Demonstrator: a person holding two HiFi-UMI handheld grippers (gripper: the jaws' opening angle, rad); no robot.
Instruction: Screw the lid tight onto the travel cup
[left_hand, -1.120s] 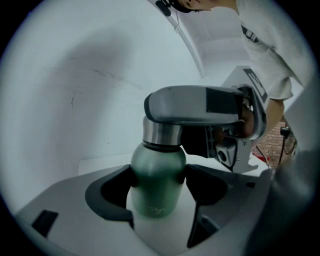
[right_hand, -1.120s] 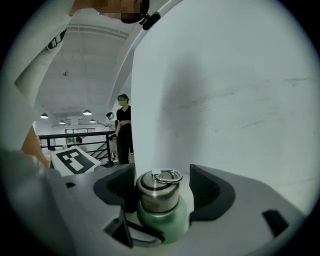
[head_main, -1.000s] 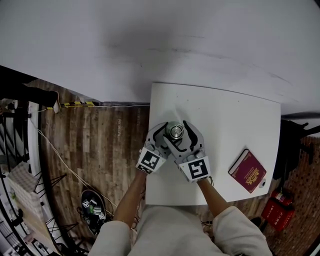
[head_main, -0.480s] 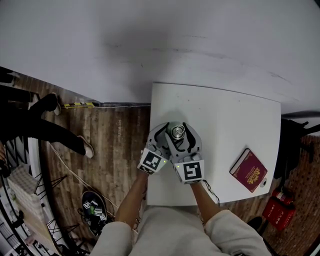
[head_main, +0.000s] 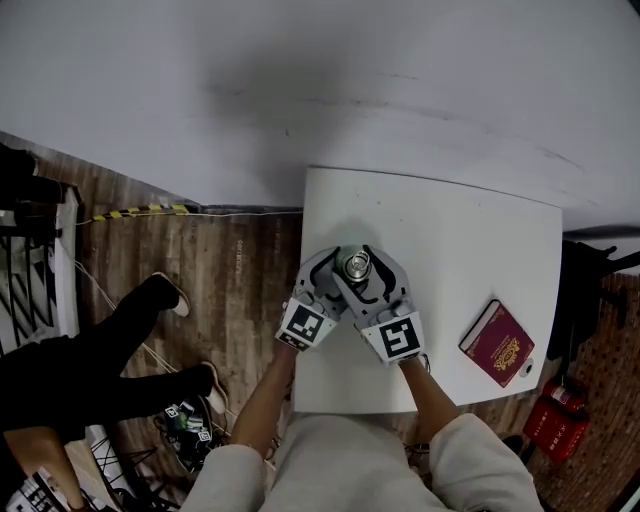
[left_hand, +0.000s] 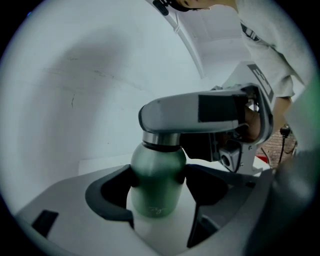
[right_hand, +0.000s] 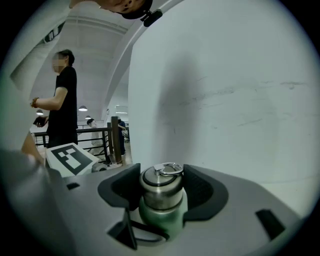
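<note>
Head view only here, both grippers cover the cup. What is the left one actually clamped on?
Observer: The left gripper has its pads pressed on either side of the green body of the travel cup.
Operator: And the right?
Observer: The right gripper has just been closing its jaws. The steel lid is between them, pads against its sides.
Operator: Lid seated?
Observer: The right gripper view shows the lid upright on the green neck, with a wire ring lying on top. I cannot tell whether the thread is fully down.
</note>
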